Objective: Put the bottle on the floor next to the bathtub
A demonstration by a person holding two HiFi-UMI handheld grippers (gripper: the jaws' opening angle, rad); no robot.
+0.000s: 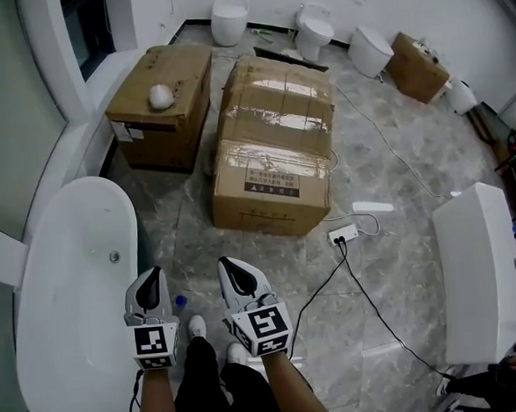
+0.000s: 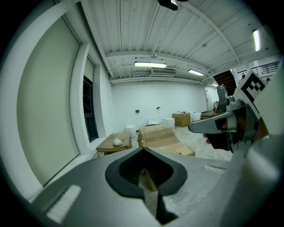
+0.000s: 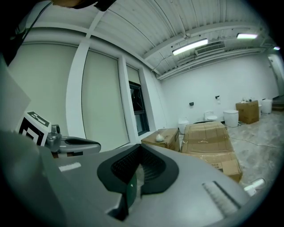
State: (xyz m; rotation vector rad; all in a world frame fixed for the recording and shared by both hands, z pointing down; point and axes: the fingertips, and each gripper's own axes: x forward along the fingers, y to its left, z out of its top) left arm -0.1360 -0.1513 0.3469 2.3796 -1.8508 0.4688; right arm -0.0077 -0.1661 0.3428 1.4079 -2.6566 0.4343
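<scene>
Okay, going left to right from the head view. The white bathtub (image 1: 70, 284) fills the left side, a long oval with its rim curving down toward your legs. Your left gripper (image 1: 151, 279) hangs just off the tub's right edge, pointing away from you, with its marker cube (image 1: 155, 342) facing up. In the left gripper view both jaws are pressed together, with only a thin seam running down from the dark ribbed pads. They're aimed across the room at the boxes, not down at the floor.

The bottle (image 1: 179, 300) is on the grey marbled floor (image 1: 395, 270), right beside the tub. It's tiny from up there, and really only the blue cap reads clearly. It sits in the gap between your two grippers, closer to the left one and apart from both sets of jaws. One white shoe (image 1: 197, 326) is just below it in the picture.

Your right gripper (image 1: 232, 269) is next over, and it's closed up tight too. The right gripper view shows its jaws meeting at a narrow slit.

Up ahead is a cardboard box (image 1: 159, 119) with a white round thing (image 1: 160, 96) on top. Beside it is a bigger taped box (image 1: 272, 156). Further right there's a power strip (image 1: 342, 234) with a black cable (image 1: 370, 303), then a white cabinet (image 1: 479, 273) at the far right.
</scene>
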